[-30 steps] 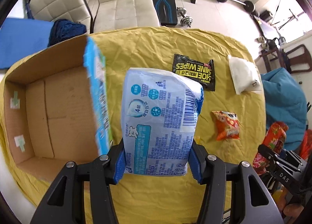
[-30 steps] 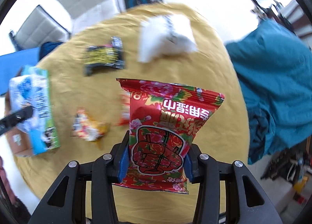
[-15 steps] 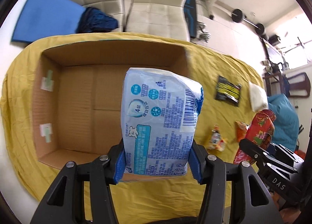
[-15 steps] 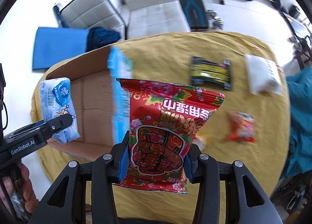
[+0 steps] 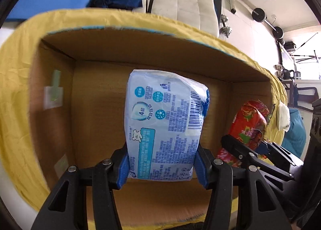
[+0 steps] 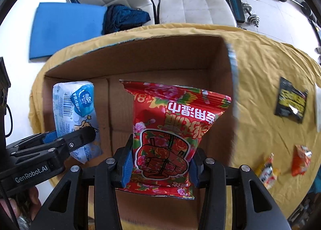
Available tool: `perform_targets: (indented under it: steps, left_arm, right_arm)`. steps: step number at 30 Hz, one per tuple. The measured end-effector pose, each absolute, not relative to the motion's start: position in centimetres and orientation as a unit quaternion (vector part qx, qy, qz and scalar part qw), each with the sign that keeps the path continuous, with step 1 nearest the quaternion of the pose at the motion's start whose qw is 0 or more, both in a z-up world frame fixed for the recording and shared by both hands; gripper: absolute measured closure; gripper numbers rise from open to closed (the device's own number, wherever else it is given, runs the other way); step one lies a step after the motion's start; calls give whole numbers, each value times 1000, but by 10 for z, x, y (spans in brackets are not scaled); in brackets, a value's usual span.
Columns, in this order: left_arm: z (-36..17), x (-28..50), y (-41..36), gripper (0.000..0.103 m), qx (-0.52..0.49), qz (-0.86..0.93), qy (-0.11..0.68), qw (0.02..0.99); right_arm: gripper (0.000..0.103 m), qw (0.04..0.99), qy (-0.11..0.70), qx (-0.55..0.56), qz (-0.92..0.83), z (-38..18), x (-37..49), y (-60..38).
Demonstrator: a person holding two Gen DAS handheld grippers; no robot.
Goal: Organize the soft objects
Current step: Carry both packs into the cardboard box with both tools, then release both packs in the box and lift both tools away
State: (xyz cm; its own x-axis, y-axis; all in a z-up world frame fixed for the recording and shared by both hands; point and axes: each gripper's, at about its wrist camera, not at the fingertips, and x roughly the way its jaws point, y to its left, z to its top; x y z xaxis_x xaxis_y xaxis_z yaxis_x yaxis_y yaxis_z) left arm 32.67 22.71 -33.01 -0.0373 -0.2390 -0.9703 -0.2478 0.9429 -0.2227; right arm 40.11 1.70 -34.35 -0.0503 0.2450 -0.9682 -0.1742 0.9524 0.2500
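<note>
Since the earlier frames I have brought both tools from above the yellow tabletop (image 6: 258, 81) to over the open cardboard box (image 5: 152, 57). My left tool (image 5: 162, 166) is clenched on the pale blue tissue pack (image 5: 164, 125), held upright above the box floor. My right tool (image 6: 161, 165) is clenched on the red floral wipes pack (image 6: 172, 129), held beside it toward the box's right wall. A black wipes pouch (image 6: 291, 99), an orange snack bag (image 6: 301, 159) and a small yellow packet (image 6: 267, 171) lie on the tabletop outside the box
</note>
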Motion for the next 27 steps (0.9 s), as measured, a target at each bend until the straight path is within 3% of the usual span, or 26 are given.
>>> perform_targets:
  steps: [7,20,21,23,27]
  left_arm:
    - [-380,344,238,52,-200,-28,741,641]
    - [-407,364,218,50,-225,-74,751,616]
    - [-408,365,218,48,-229,-76,751,615]
    - [-409,367,217,47,-240,-81,751,610]
    - [-411,373,218,47,-242,-74,758,600]
  right_arm:
    - [55,685,710,-19,161,-384,413,44]
    - [54,668,720,-64,179,-415,427,52]
    - [54,666,720,-67,181,-416,427,53]
    - [43,662,721,-58,195,-413,423,55]
    - [41,656,727,-63,192,-413,423,58]
